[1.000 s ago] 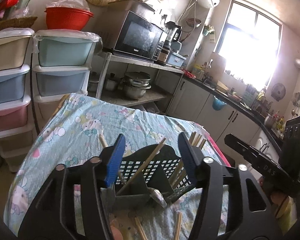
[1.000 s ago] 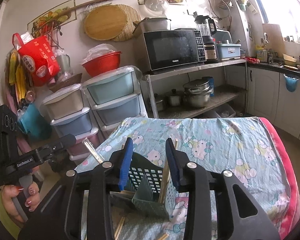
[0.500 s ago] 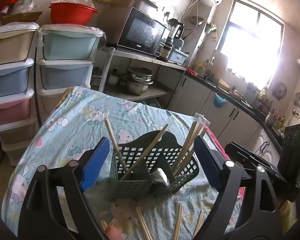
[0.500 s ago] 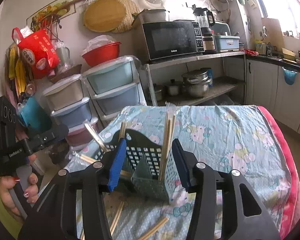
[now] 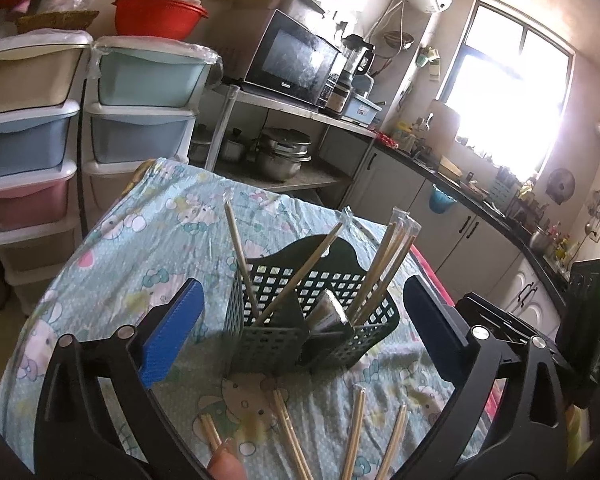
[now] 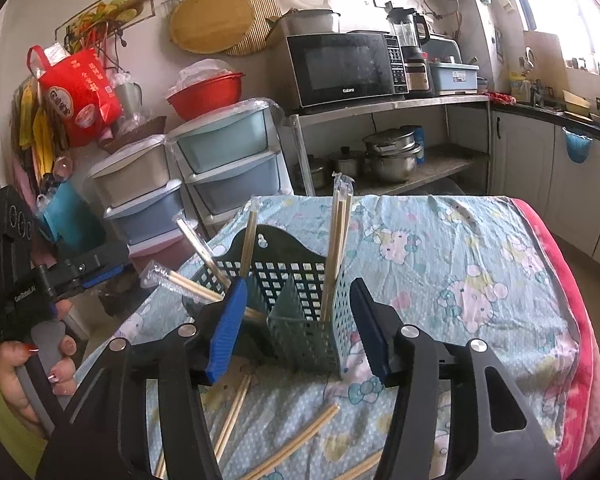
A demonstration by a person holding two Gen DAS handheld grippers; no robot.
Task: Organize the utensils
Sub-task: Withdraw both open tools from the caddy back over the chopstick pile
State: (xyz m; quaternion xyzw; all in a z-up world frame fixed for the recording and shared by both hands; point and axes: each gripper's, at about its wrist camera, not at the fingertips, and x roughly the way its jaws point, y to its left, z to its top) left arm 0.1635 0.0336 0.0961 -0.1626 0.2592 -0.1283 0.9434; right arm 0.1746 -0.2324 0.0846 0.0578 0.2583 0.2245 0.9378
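My left tool has just been opening and now stands spread wide, its blue pads well clear on either side of the dark mesh utensil caddy, gripping nothing. My right tool has also just been opening; its pads sit part-way apart, flanking the caddy's near corner without pressing on it. The caddy stands upright on the cartoon-print cloth of the table. The wrapped chopsticks inside it stand with their long axes steep, tips up, fanning outward; one lone stick leans left. Loose chopsticks lie flat on the cloth in front, pointing roughly toward me. Only the left view shows a spoon-like metal piece in the middle compartment. Only the right view shows my other hand on its handle and a wrapped pair sticking out sideways from the caddy's left.
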